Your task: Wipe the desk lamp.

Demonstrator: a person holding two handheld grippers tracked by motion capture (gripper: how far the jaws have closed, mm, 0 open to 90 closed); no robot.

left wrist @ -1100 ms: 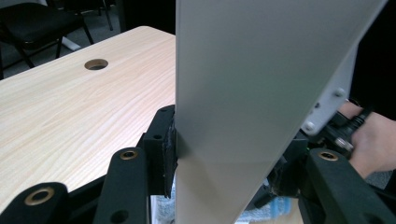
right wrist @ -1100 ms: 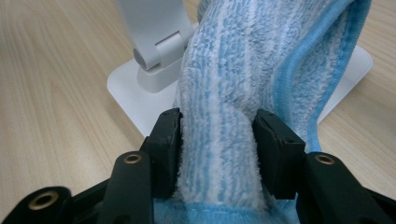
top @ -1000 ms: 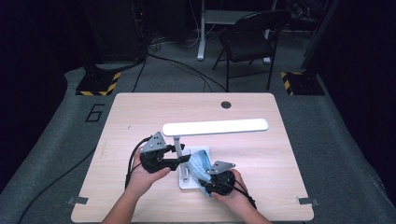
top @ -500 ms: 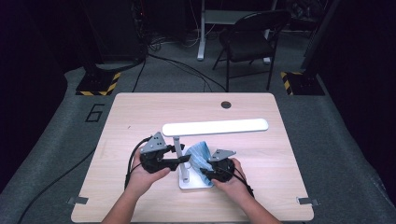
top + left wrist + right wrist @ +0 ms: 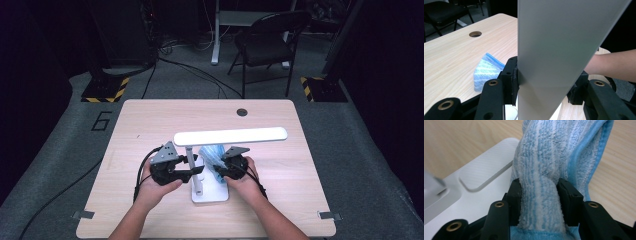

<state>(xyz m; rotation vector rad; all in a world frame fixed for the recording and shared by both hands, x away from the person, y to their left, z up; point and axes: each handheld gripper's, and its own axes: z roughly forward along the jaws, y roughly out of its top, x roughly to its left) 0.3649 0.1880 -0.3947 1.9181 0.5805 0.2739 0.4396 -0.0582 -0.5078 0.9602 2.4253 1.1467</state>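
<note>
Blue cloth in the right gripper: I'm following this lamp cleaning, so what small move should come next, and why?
Probably draw the blue cloth sideways across the lamp base. The right gripper is shut on the bunched cloth, which hangs over the white base by its groove, while the left gripper clamps the lamp's flat arm, steadying it for a wipe.

Light wooden table (image 5: 150,130) bearing white lamp base (image 5: 212,194), blue cloth (image 5: 212,154).
</note>
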